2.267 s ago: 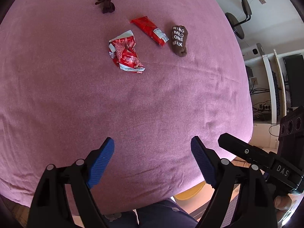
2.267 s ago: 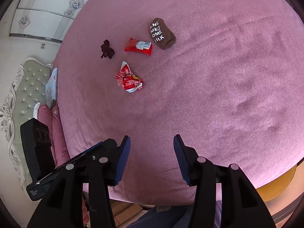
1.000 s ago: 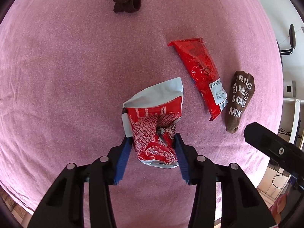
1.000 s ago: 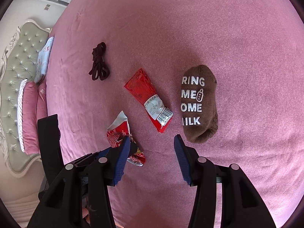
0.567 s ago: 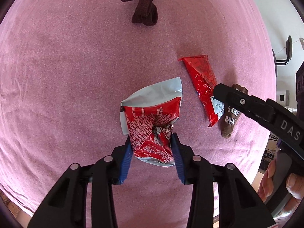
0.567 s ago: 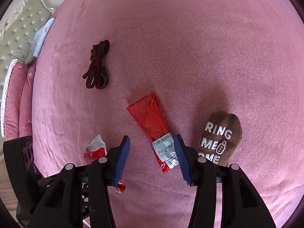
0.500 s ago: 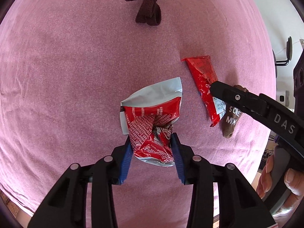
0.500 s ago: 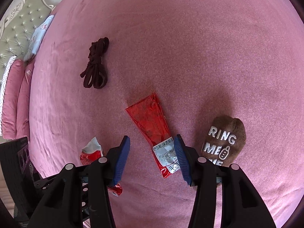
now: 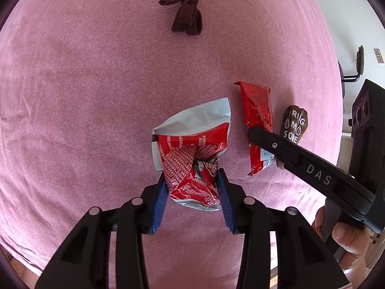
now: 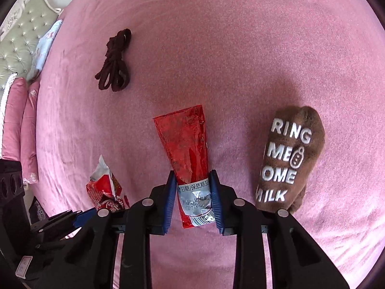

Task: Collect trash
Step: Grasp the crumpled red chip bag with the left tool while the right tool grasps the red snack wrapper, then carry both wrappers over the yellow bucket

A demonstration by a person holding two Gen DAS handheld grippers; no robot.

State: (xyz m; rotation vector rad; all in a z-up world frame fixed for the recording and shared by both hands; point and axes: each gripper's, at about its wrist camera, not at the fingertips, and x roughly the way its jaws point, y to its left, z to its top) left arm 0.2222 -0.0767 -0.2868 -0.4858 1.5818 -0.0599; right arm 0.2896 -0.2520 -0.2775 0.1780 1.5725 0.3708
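A crumpled red and white snack bag lies on the pink bed cover. My left gripper is shut on its near end. The bag also shows in the right wrist view. A long red wrapper with a white label lies to the right of it. My right gripper has its blue pads against both sides of the label end. In the left wrist view the right gripper's finger crosses over the red wrapper.
A brown sock printed with white words lies right of the red wrapper. A dark brown knotted band lies farther out on the bed. Pink pillows and a tufted headboard are at the far left.
My right gripper moved down onto the red wrapper and closed on its label end. My left gripper stayed closed on the crumpled bag.
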